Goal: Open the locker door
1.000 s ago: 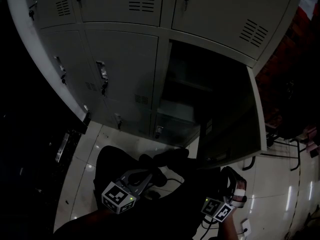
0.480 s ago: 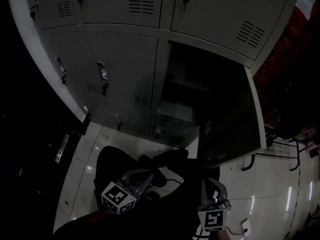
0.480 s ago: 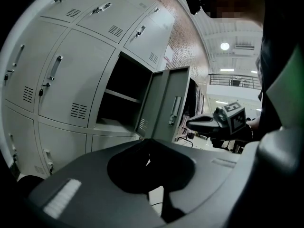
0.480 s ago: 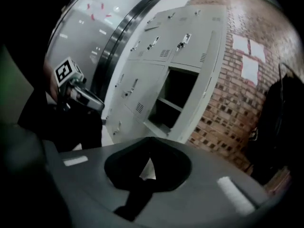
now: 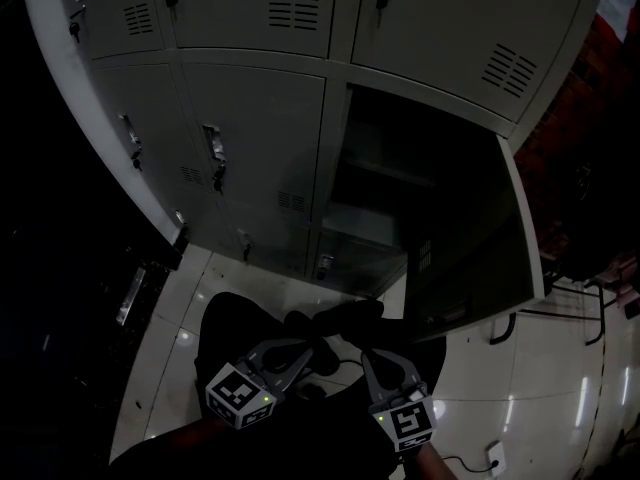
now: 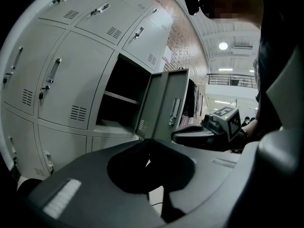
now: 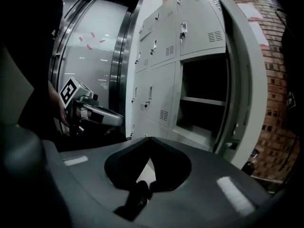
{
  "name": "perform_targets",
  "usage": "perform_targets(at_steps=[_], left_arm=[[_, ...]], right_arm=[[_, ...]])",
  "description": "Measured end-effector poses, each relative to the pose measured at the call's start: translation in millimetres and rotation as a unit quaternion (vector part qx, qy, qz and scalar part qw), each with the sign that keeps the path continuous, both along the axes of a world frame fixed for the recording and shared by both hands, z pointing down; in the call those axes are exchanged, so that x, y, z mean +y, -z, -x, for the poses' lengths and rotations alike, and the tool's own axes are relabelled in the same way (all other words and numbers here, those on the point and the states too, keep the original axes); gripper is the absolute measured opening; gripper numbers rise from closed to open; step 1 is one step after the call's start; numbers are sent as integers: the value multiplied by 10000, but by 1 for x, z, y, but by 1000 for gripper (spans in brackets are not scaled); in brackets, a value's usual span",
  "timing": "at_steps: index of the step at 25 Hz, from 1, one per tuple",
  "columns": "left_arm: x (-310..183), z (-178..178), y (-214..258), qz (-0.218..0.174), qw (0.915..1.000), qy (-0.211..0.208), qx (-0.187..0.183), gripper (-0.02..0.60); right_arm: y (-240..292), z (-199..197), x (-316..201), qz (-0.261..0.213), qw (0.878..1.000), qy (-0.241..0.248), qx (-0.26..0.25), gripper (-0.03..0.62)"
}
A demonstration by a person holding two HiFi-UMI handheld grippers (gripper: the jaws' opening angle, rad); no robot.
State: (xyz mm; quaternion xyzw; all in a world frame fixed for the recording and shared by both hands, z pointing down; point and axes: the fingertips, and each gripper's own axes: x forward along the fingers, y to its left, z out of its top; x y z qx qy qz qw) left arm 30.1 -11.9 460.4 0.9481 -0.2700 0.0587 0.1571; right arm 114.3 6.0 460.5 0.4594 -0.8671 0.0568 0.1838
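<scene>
Head view: the locker door (image 5: 470,238) is seen swung wide open, while the left tongs (image 5: 303,342) and the right tongs (image 5: 369,354) are held closed and empty, apart from it.

locker door (image 5: 480,253) stands swung out, compartment (image 5: 375,173) mouth unblocked.

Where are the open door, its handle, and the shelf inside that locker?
open door (image 5: 470,268), head view, on its dark inner face.
handle (image 6: 174,112), left gripper view, on the middle of the bar.
shelf (image 7: 202,100), right gripper view, on its front edge.
</scene>
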Motion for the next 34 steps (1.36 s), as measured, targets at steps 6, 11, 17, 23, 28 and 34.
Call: perform_targets(at_steps=[6,11,17,23,28,34], left_arm=[[3,-4,-3,93,9999,-60,53,11],[4,-5,-7,110,9999,-68,13,11],[3,-3,-9,179,9998,-20,10,12],[2,-4,-10,169,9999,-19,28,11],[2,-3,-10,175,9998,-11,7,11],[2,-4,-12,214,9998,-18,31,11]], right_arm=[[-10,15,-10,188,9984,34,-523,2],[-10,26,-13,173,9976,151,-649,0],[-11,25,-17,205,9972,136,-709,1],[-14,24,-17,272,9967,113,-751,2],[-15,25,-17,295,9965,108,-773,2],[-15,25,-17,301,9964,137,-785,2]])
